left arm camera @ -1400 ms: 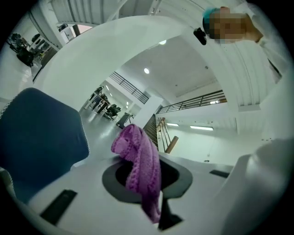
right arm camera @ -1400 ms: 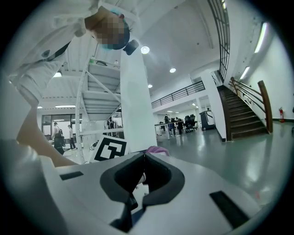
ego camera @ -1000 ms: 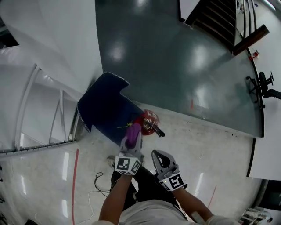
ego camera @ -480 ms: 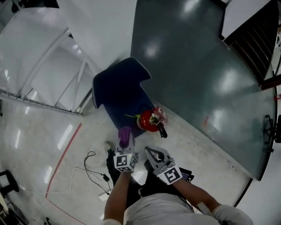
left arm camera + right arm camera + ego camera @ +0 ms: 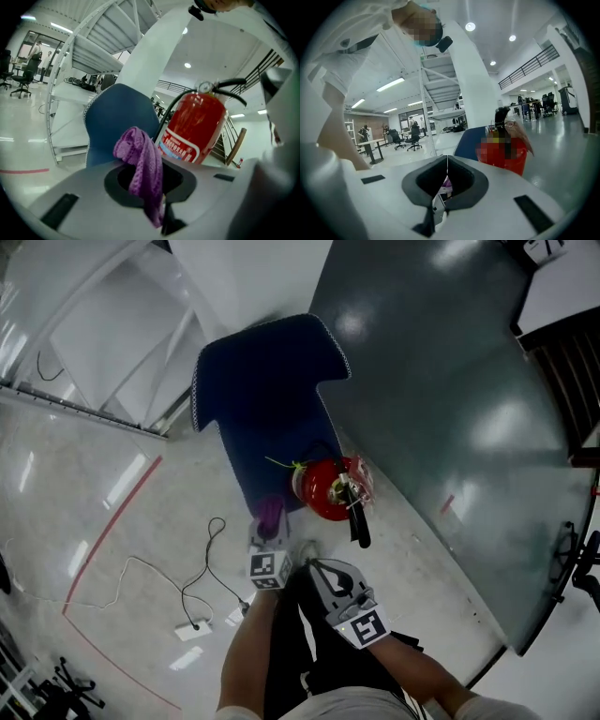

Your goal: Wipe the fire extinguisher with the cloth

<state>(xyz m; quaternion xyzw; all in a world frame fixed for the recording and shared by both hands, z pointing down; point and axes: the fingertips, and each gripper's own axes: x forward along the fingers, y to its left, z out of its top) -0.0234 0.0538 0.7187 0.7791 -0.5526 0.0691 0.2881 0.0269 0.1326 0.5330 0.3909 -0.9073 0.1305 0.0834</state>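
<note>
Fire extinguisher: stands upright on the floor at the near right corner of a dark blue mat, red body seen from above, black handle and hose on top; cannot tell whether the base rests on the mat or just off it. Far left in the head view: a red line across the pale floor, then a thin cable looping down to a white adapter. Next, left tool, held just left of the extinguisher and near it, not clearly touching. In the left gripper view, left tool clamped tight on a purple cloth, which bunches up above the jaws and hangs over them, with the extinguisher close behind at the right and the mat behind at the left. Right of that, right tool, just beside the left one and nearer the person than the extinguisher. In the right gripper view, right tool with jaws pressed together and nothing gripped; extinguisher ahead and to the right, apart from the jaws.
</note>
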